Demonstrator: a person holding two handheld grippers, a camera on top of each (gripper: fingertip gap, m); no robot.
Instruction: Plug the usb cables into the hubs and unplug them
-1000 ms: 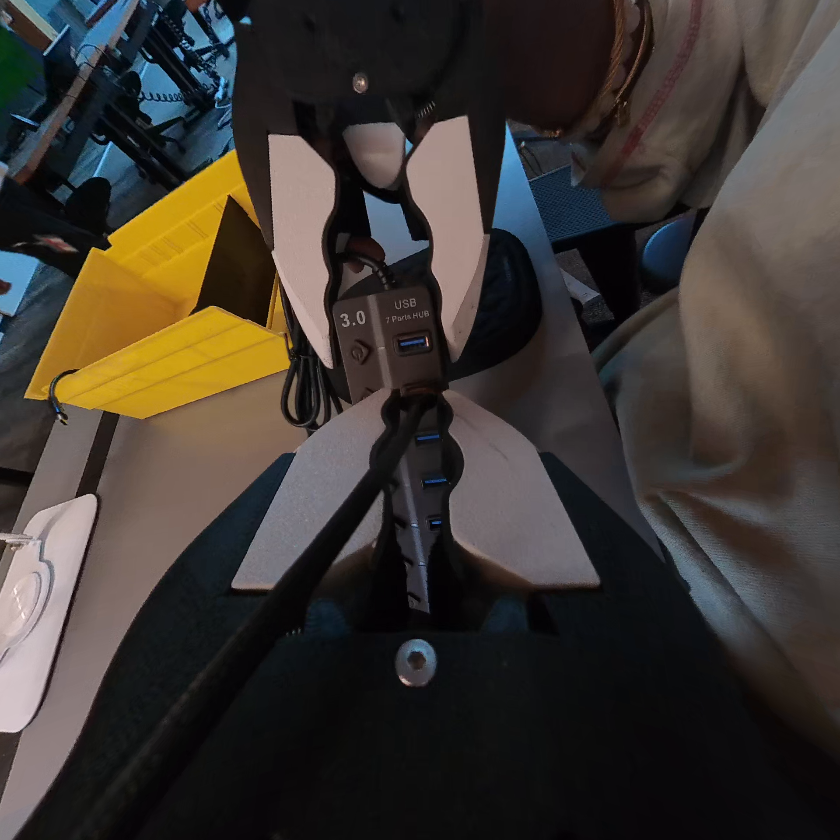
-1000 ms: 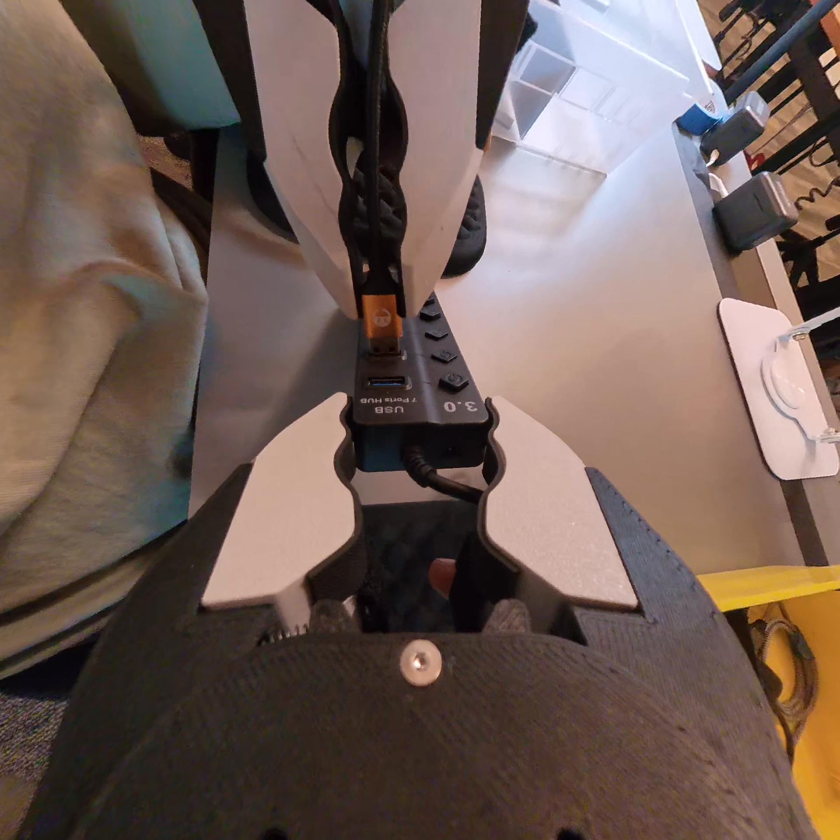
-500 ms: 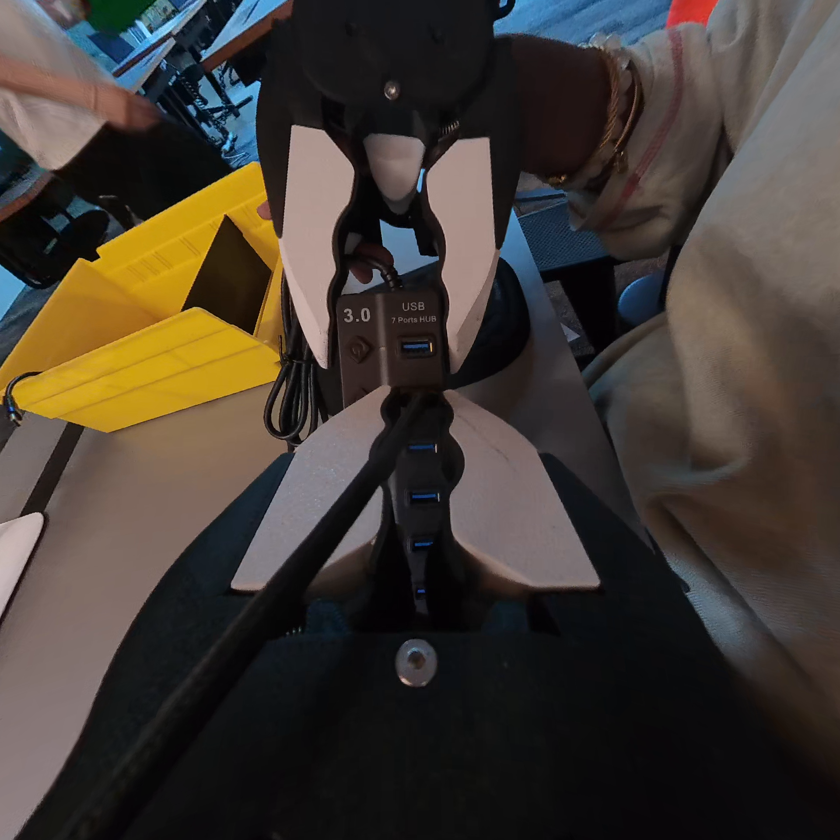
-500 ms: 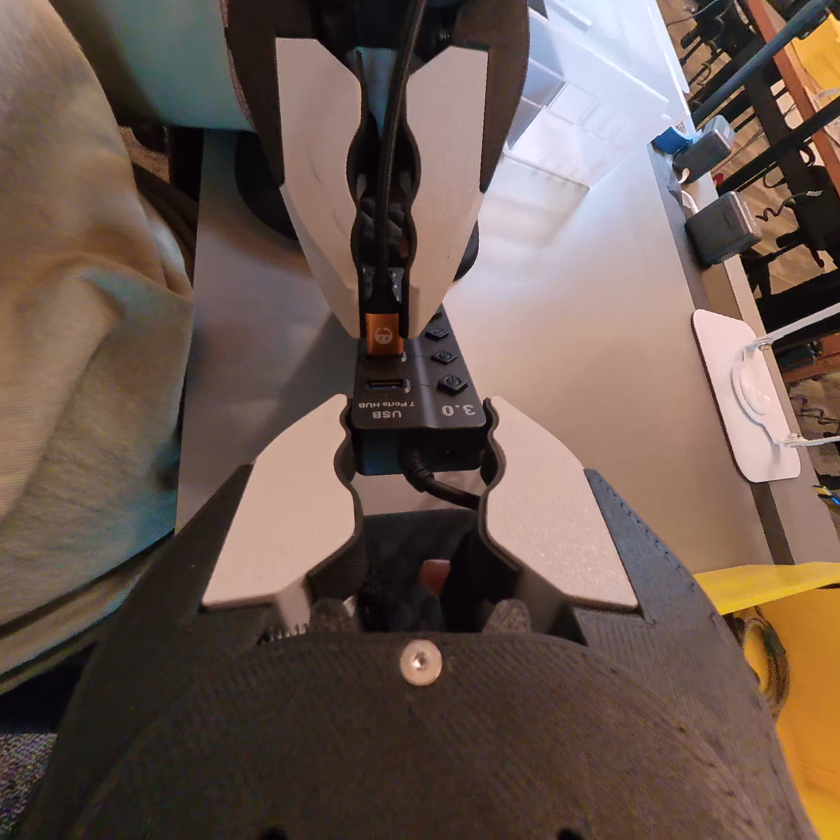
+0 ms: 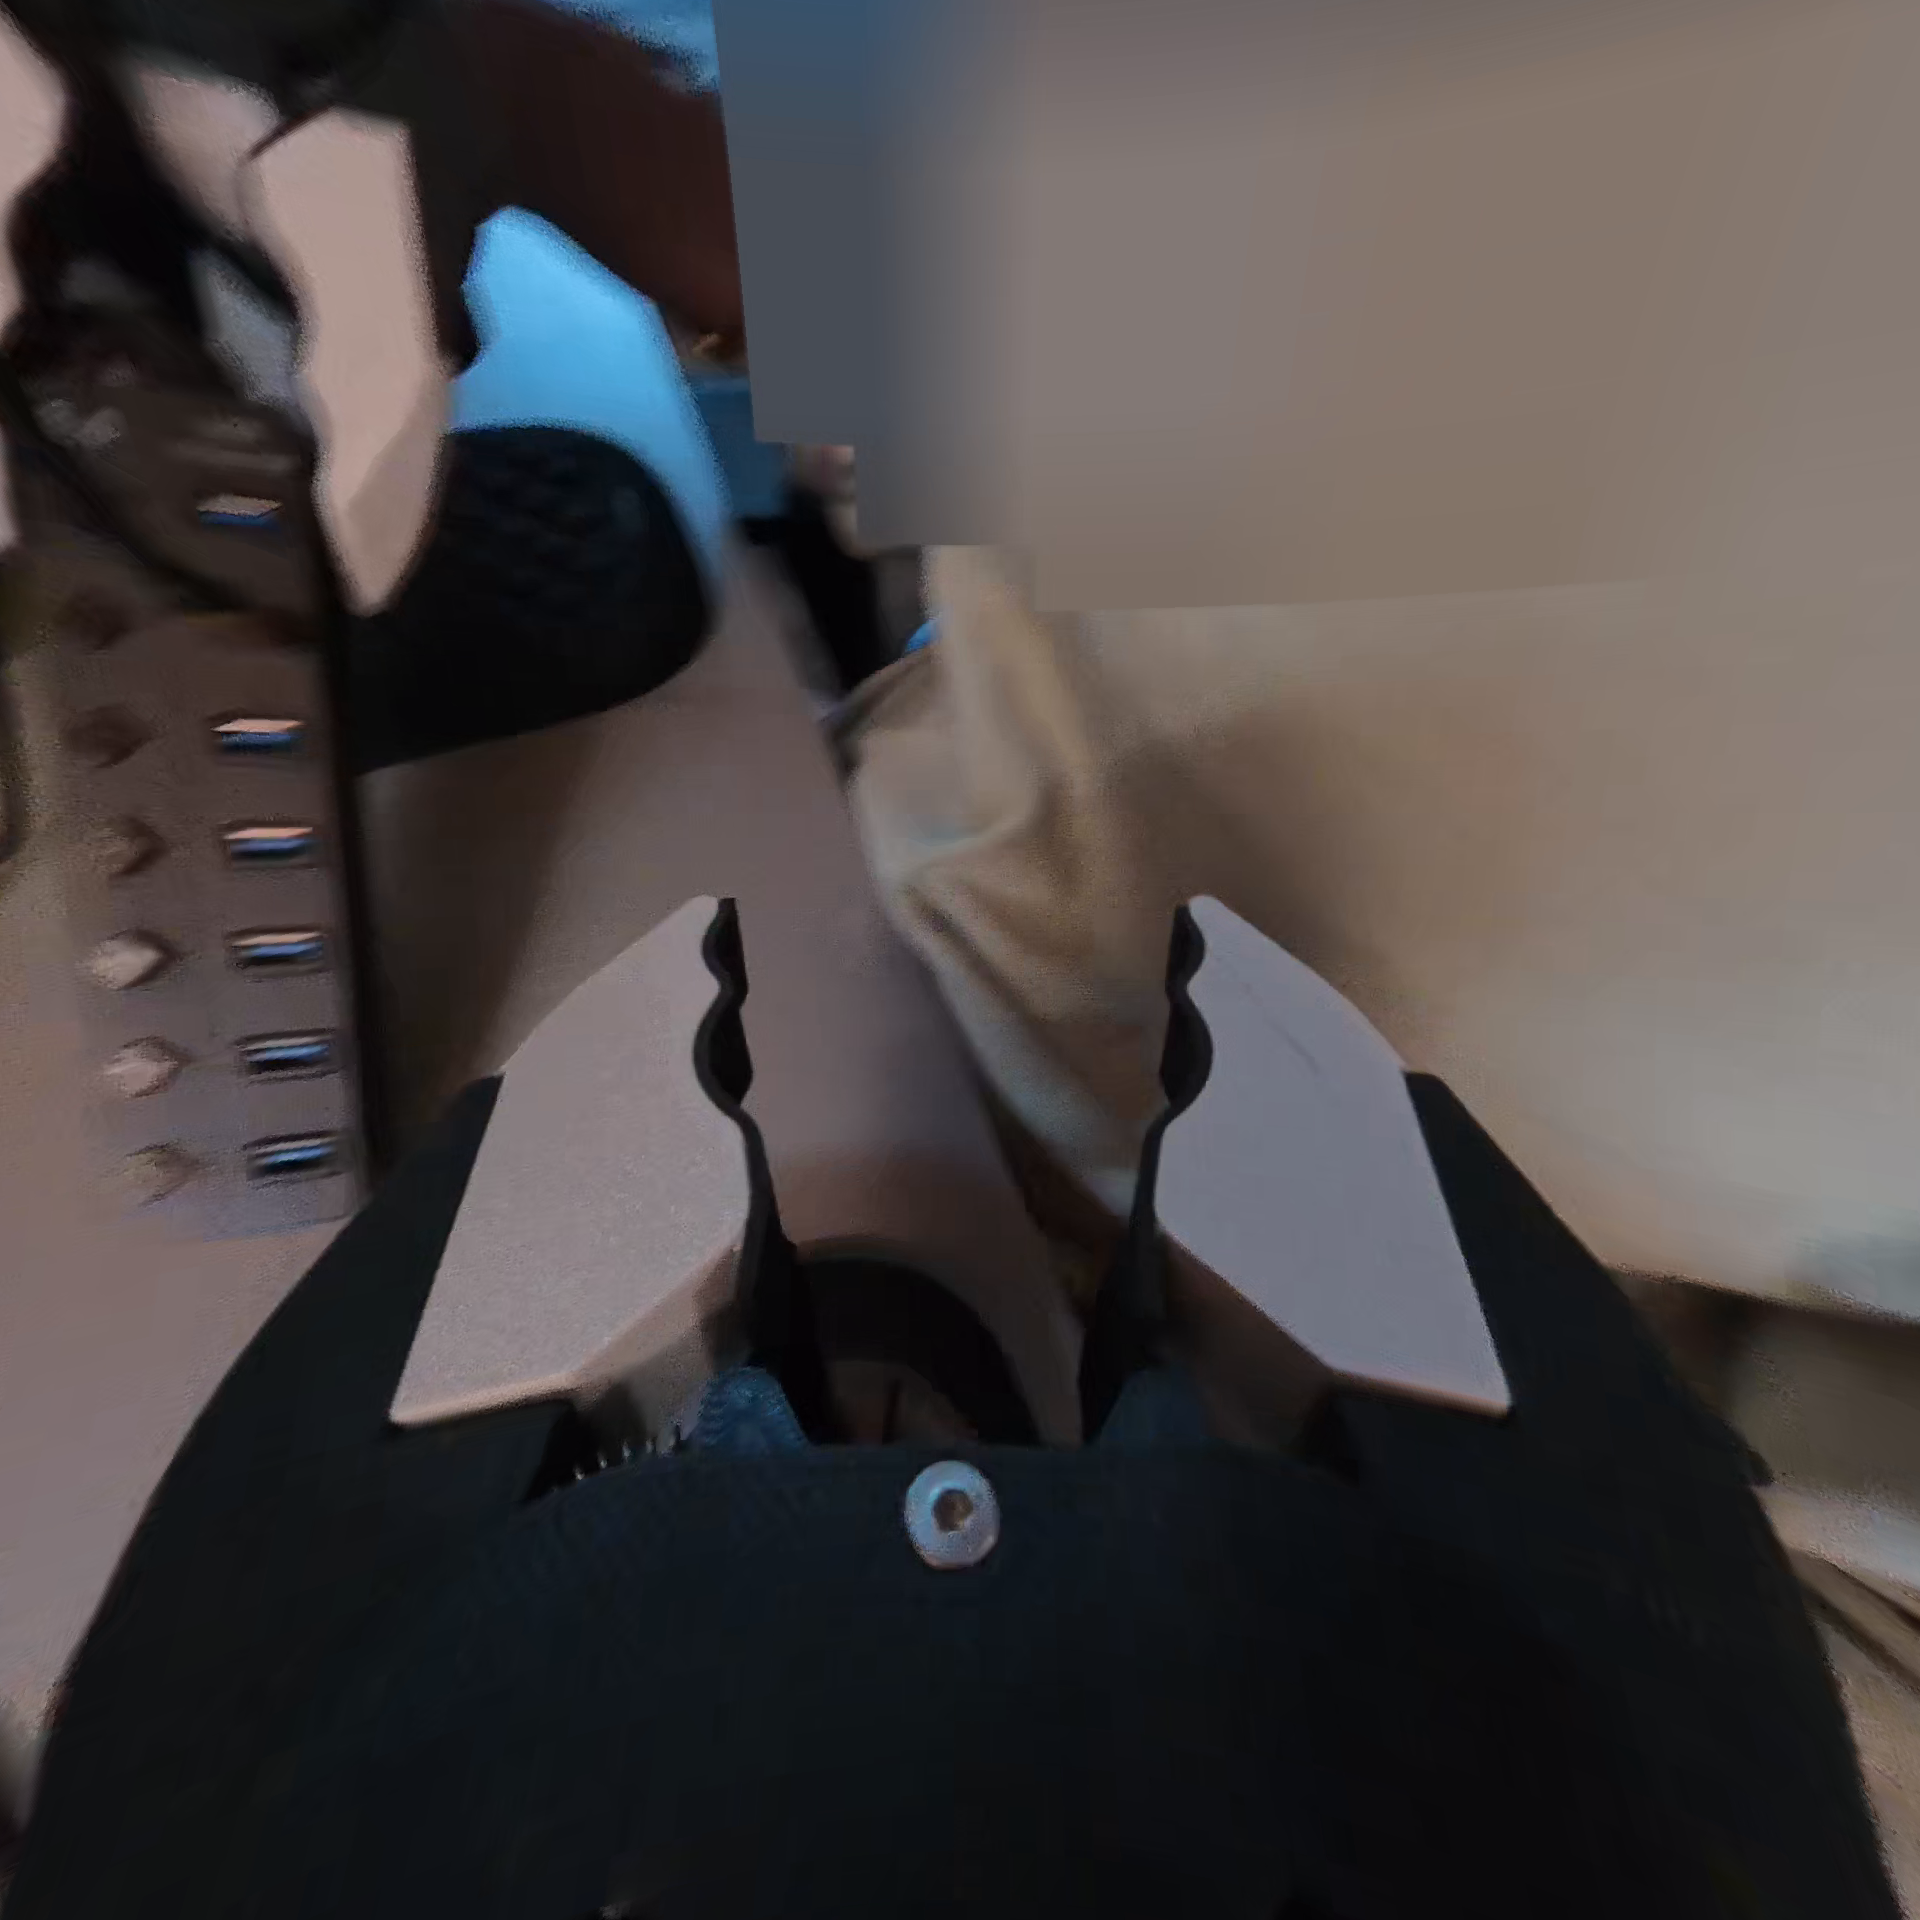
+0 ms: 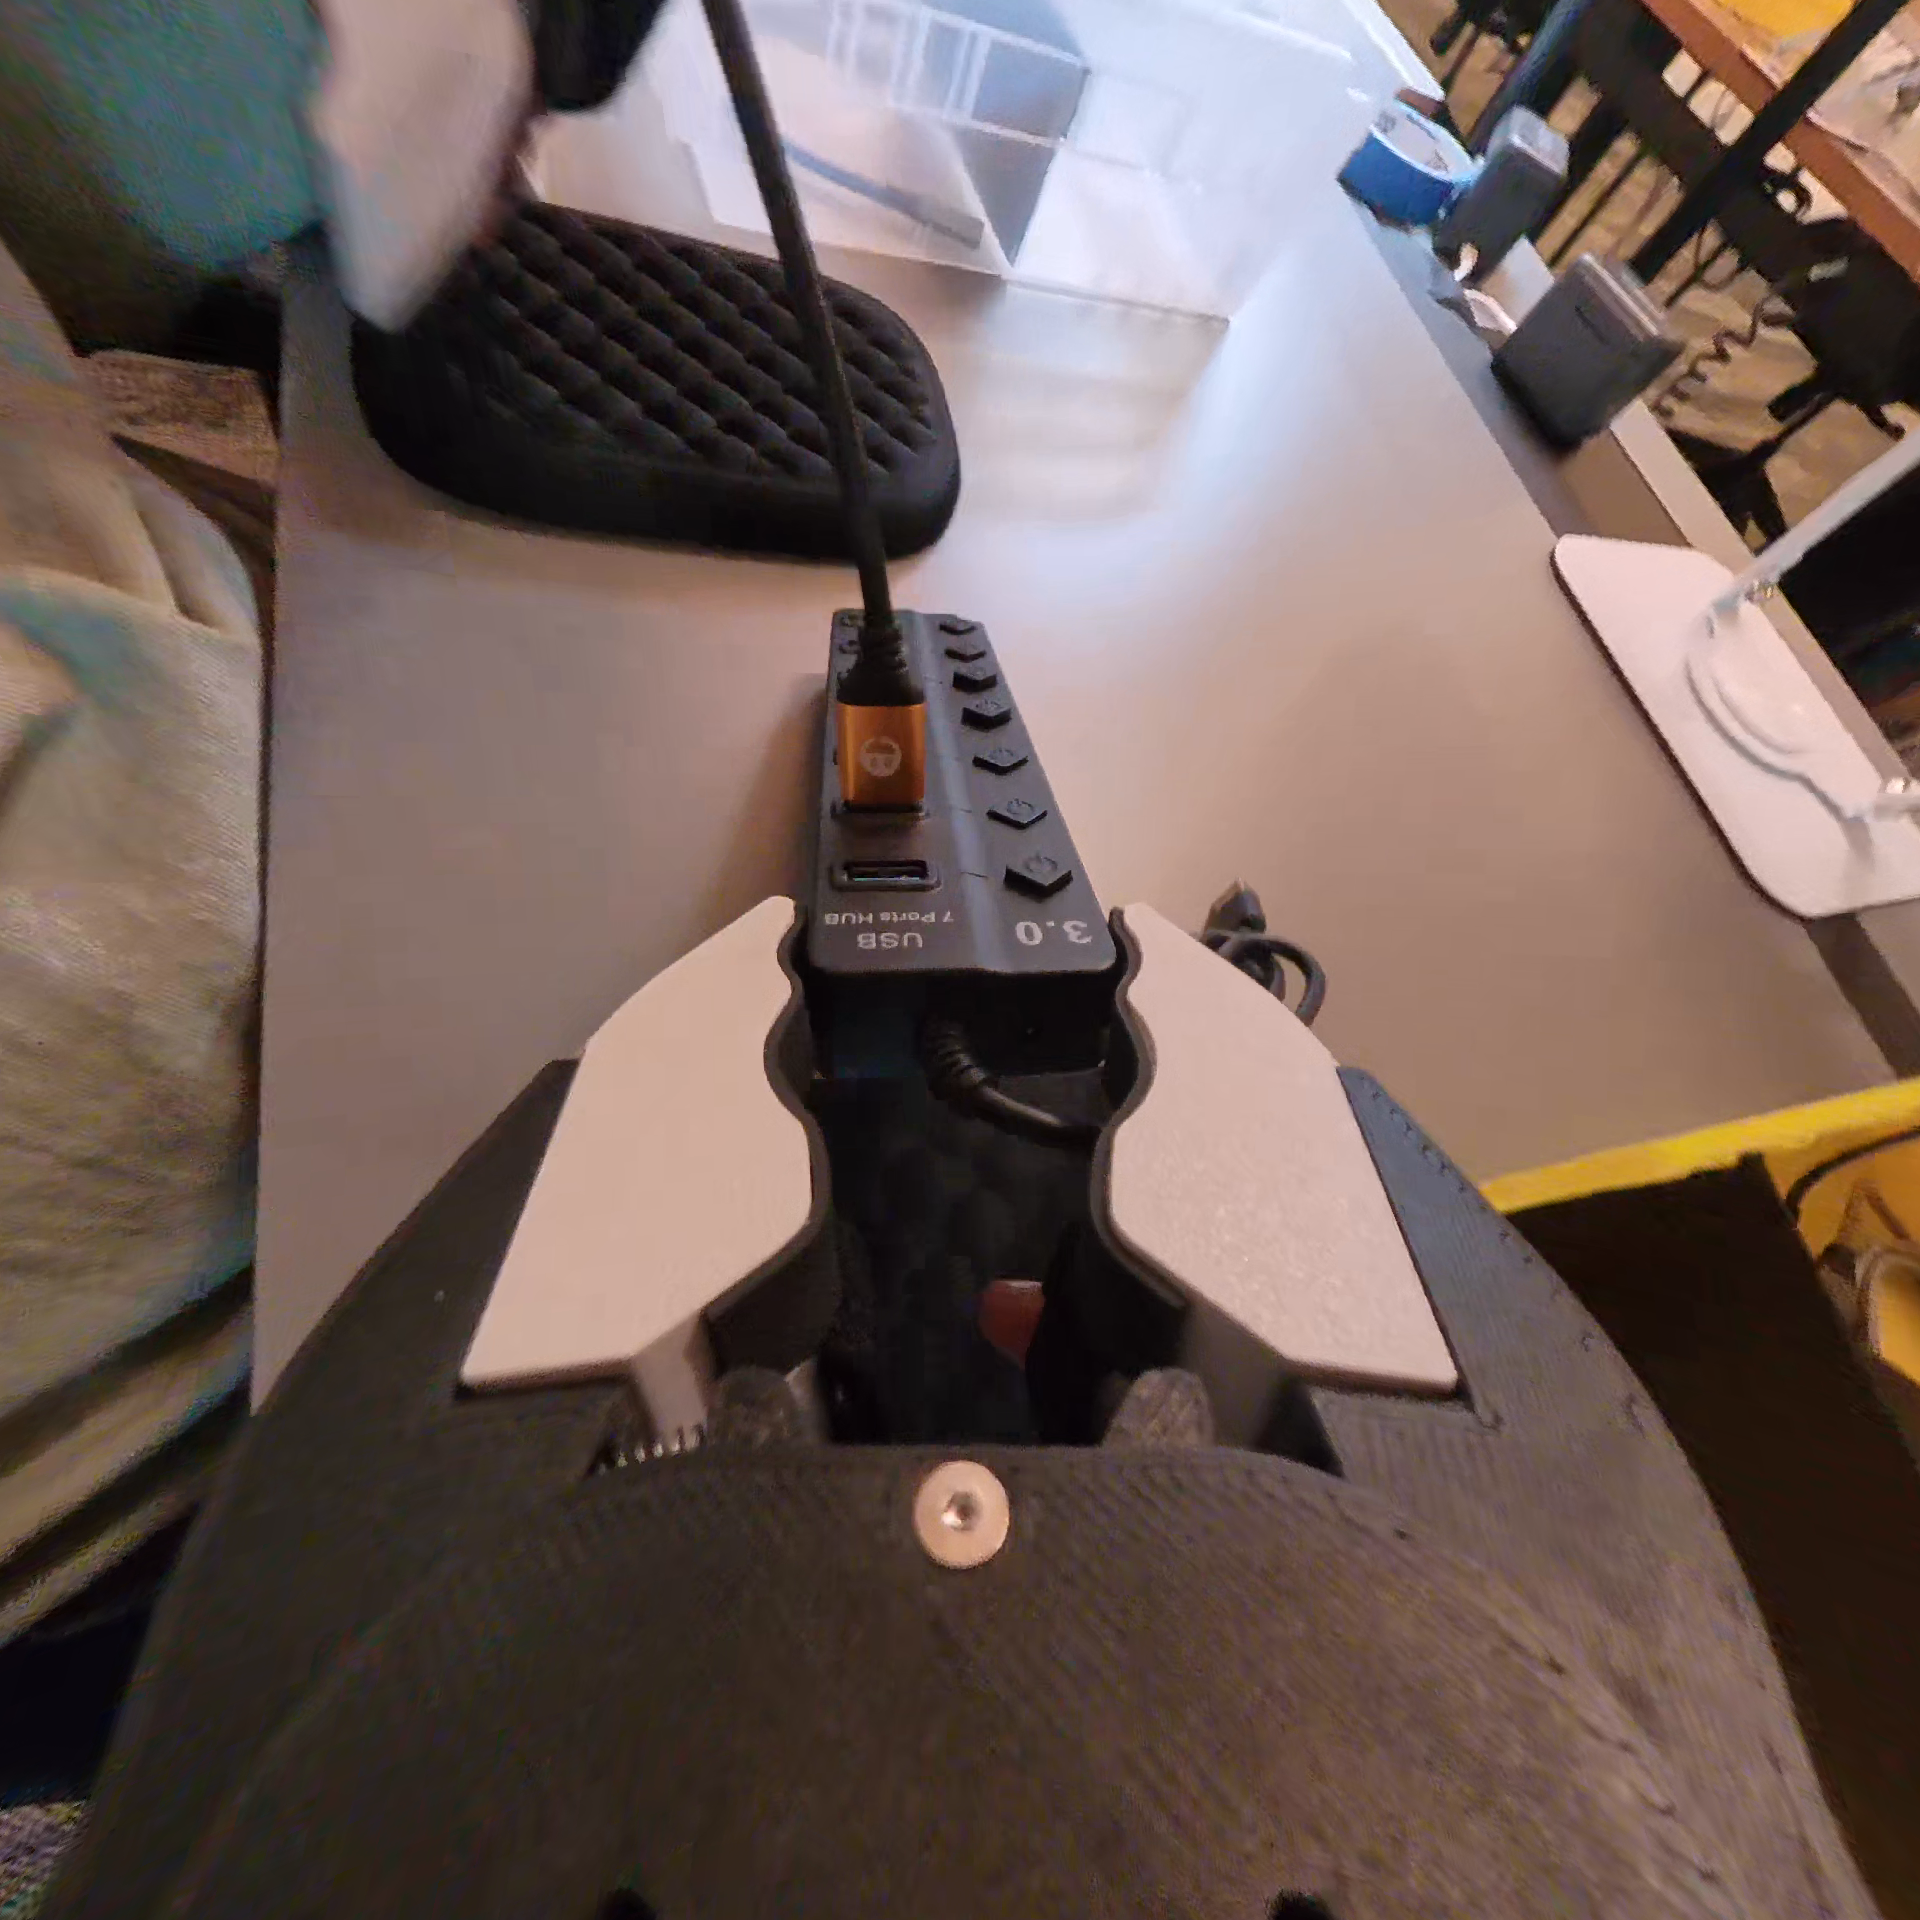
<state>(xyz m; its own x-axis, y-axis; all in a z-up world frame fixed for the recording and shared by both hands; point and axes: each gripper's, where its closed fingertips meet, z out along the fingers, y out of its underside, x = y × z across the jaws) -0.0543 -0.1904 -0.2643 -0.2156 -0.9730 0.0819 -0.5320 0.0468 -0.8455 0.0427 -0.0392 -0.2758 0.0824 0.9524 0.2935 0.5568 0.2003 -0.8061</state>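
Note:
A black USB hub with a row of ports and buttons lies on the grey table. My right gripper is shut on its near end. An orange USB plug with a black braided cable sits in the hub's second port. My left gripper is open and empty, off to the right of the hub, which shows blurred at the left edge of the left wrist view. The left gripper's finger shows blurred at the top left of the right wrist view.
A black quilted pad lies beyond the hub. A clear plastic organiser stands behind it. A white stand base sits at the right, a yellow bin at the near right. A person's beige sleeve fills the left.
My left gripper has opened, let go of the cable and swung away to the side. The orange plug now stays in the hub's port. The right gripper still holds the hub.

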